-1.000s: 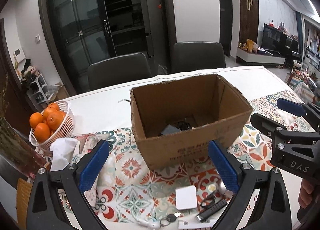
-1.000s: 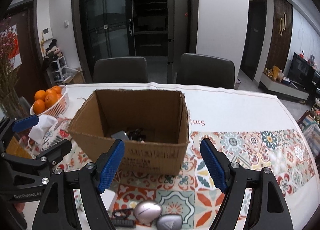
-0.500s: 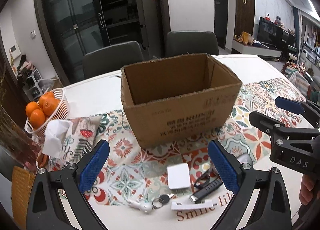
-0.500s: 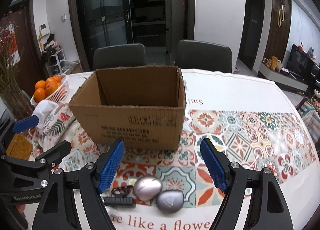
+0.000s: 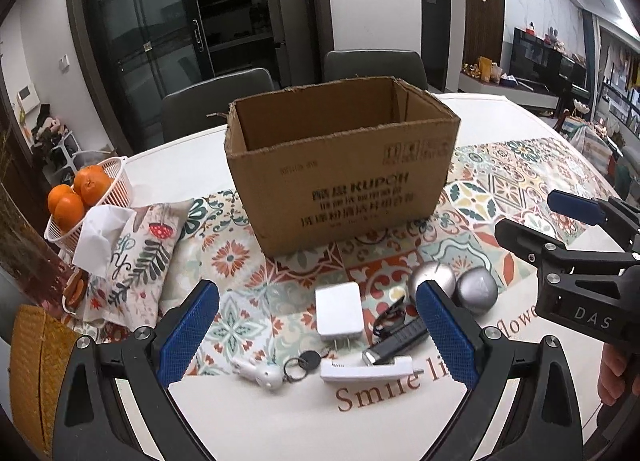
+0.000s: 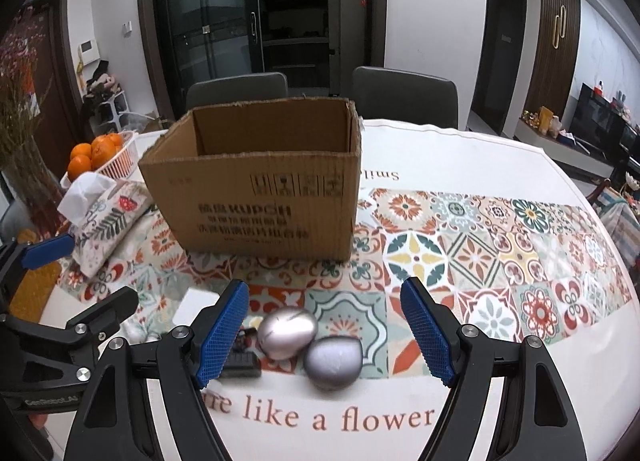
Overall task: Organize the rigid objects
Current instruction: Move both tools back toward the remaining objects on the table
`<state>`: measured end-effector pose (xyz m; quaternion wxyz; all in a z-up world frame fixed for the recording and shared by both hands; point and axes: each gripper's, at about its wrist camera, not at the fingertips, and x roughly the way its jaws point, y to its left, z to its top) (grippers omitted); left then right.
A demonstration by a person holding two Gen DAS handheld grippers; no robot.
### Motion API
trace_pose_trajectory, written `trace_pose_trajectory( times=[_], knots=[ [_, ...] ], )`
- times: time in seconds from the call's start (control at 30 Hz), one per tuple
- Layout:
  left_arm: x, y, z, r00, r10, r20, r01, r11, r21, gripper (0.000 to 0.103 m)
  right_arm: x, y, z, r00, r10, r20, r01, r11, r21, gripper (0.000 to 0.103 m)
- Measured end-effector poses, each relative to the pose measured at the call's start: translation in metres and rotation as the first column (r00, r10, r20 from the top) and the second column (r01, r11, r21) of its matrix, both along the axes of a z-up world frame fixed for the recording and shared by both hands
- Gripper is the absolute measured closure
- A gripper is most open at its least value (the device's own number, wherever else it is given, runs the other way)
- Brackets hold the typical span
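Observation:
An open cardboard box [image 5: 340,177] stands on the patterned table runner; it also shows in the right wrist view [image 6: 260,189]. In front of it lie a white charger [image 5: 338,313], a black stick-shaped device [image 5: 394,343], a white adapter [image 5: 366,369], a white earbud with a key ring [image 5: 260,373] and two silver egg-shaped objects [image 6: 286,331] [image 6: 332,361]. My left gripper [image 5: 316,333] is open and empty, above the charger and small items. My right gripper [image 6: 324,331] is open and empty, above the two silver eggs.
A white basket of oranges [image 5: 86,197] and a fabric tissue pouch [image 5: 132,245] sit left of the box. A woven mat [image 5: 34,373] lies at the left table edge. Two grey chairs [image 6: 404,95] stand behind the table.
Both grippers have drawn back from the box and lowered toward the near table edge. The box interior is out of sight now, and the small objects fill more of the view.

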<state>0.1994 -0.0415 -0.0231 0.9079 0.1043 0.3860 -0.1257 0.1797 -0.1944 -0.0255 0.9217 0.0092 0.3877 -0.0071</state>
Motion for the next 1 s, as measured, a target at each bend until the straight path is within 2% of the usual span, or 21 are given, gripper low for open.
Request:
trace_pose_trajectory(
  times=[0.33, 1.0],
  knots=[
    [-0.022, -0.006, -0.015, 0.999, -0.022, 0.040, 0.021, 0.999, 0.025, 0.002, -0.015, -0.004, -0.018, 1.000, 0.004, -0.006, -0.004, 1.000, 0.009, 0.023],
    [-0.038, -0.011, -0.059, 0.999, -0.034, -0.025, 0.035, 0.999, 0.016, 0.003, -0.032, -0.006, -0.064, 0.996, 0.041, -0.078, -0.040, 0.999, 0.013, 0.022]
  ],
)
